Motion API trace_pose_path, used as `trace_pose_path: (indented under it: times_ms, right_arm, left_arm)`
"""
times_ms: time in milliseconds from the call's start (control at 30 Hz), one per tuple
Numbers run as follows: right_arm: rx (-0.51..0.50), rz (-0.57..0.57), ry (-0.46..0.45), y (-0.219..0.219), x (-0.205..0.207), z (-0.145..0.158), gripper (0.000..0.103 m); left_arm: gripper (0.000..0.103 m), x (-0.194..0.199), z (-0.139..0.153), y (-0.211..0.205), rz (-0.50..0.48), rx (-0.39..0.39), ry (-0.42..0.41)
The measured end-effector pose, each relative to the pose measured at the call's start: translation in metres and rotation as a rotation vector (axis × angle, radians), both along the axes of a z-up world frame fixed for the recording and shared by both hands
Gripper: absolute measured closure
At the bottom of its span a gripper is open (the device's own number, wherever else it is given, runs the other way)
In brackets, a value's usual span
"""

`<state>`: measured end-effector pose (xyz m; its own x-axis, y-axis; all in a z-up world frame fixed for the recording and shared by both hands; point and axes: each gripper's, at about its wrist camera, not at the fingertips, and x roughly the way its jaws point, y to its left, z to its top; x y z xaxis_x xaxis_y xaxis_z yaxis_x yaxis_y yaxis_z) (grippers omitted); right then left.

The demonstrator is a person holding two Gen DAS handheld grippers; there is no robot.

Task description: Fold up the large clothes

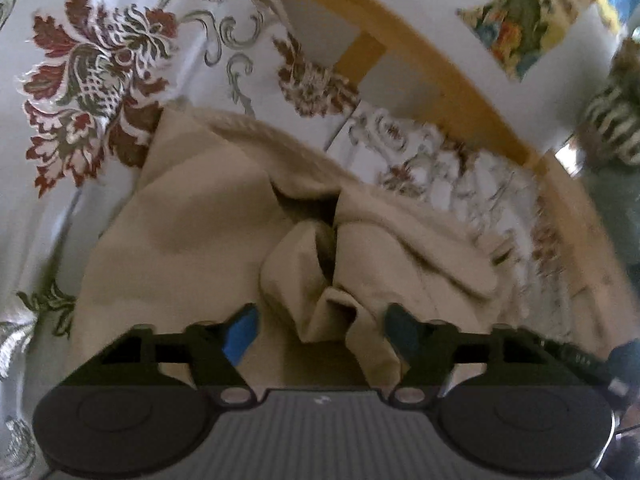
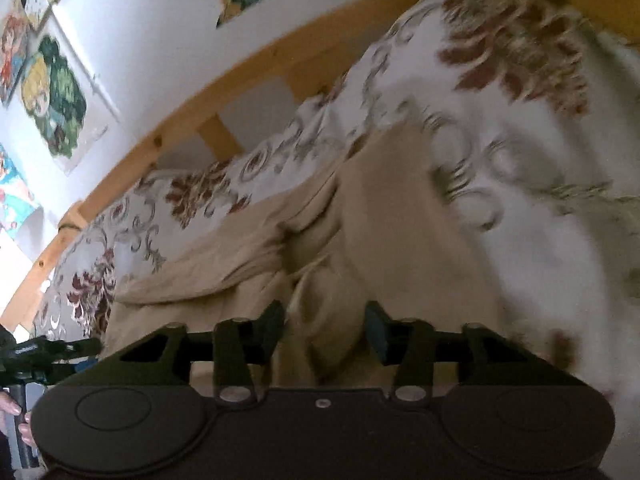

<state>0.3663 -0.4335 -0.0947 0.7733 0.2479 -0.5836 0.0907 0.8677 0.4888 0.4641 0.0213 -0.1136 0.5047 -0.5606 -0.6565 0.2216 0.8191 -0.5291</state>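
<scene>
Left wrist view: garment (image 1: 208, 208) is spread ahead on bedspread (image 1: 80, 80); a bunched fold rises between the fingers.
Left gripper (image 1: 320, 320): fingers spread wide, nothing pinched.
Right gripper (image 2: 324, 320): likewise parted, cloth (image 2: 400, 220) bunched between, ungripped.
Step well done: both edges should be pinched evenly and pulled taut before folding.

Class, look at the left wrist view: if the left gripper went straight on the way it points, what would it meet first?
Most likely the bunched fold of the beige garment, lying between the open fingers of the left gripper. Beyond it lie the floral bedspread and wooden bed frame. Depth is hard to judge.
</scene>
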Motion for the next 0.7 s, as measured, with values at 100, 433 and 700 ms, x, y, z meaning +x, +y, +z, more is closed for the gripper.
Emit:
trace_pose_path:
  times_ms: [100,433,700]
  right_arm:
    - [-0.087,-0.002,-0.048,0.02,0.016,0.005,0.092]
    - [-0.276,-0.065,-0.085,0.037,0.017,0.004,0.085]
    - [-0.357,-0.027,-0.077,0.065,-0.029,0.009,0.06]
  left_arm:
    - [0.04,-0.008,0.0,-0.011,0.028,0.049,-0.023]
    - [0.038,-0.021,-0.006,-0.016,0.042,0.128,-0.028]
    - [0.021,-0.053,0.011,-0.017,0.063,0.199,-0.06]
